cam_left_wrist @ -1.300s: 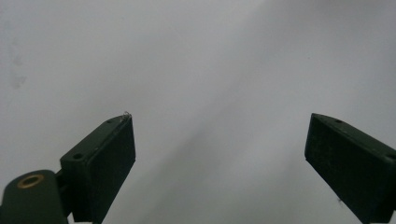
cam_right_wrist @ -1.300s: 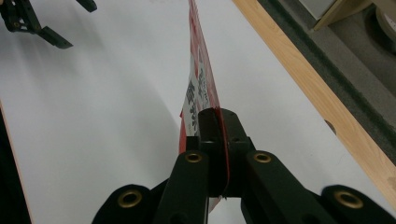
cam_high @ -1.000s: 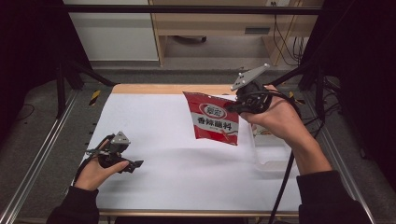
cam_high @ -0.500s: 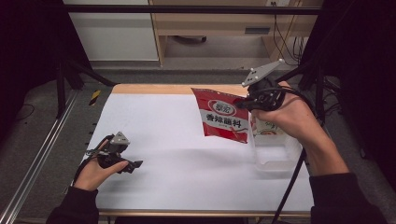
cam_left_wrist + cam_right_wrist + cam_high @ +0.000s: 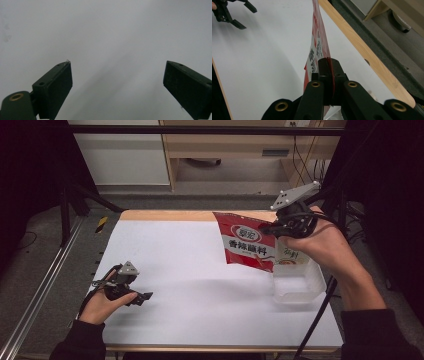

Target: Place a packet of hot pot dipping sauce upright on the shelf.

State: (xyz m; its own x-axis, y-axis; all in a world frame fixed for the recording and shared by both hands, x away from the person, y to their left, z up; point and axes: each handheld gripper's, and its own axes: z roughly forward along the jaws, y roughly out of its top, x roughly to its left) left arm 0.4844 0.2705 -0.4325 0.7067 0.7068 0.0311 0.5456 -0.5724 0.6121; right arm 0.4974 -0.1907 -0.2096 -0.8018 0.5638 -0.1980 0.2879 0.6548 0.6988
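Observation:
A red seasoning packet (image 5: 246, 246) with white print hangs in the air over the right side of the white table (image 5: 185, 265), its lower corner above a clear plastic box (image 5: 299, 285). My right gripper (image 5: 272, 227) is shut on the packet's right edge. In the right gripper view the packet (image 5: 319, 42) stands edge-on, pinched between the closed jaws of that gripper (image 5: 329, 65). A second packet (image 5: 290, 255) stands inside the box. My left gripper (image 5: 142, 298) rests low at the table's left front, open with nothing between its jaws (image 5: 117, 82).
The table's far edge is a wooden strip (image 5: 165, 215), with grey floor and a cabinet beyond. A small yellow object (image 5: 101, 223) lies off the table at the left. A cable (image 5: 320, 315) trails from the right gripper across the front right corner.
My right gripper has carried the red packet to the right and slightly up, so that it now hangs above the clear box. The left gripper has stayed put.

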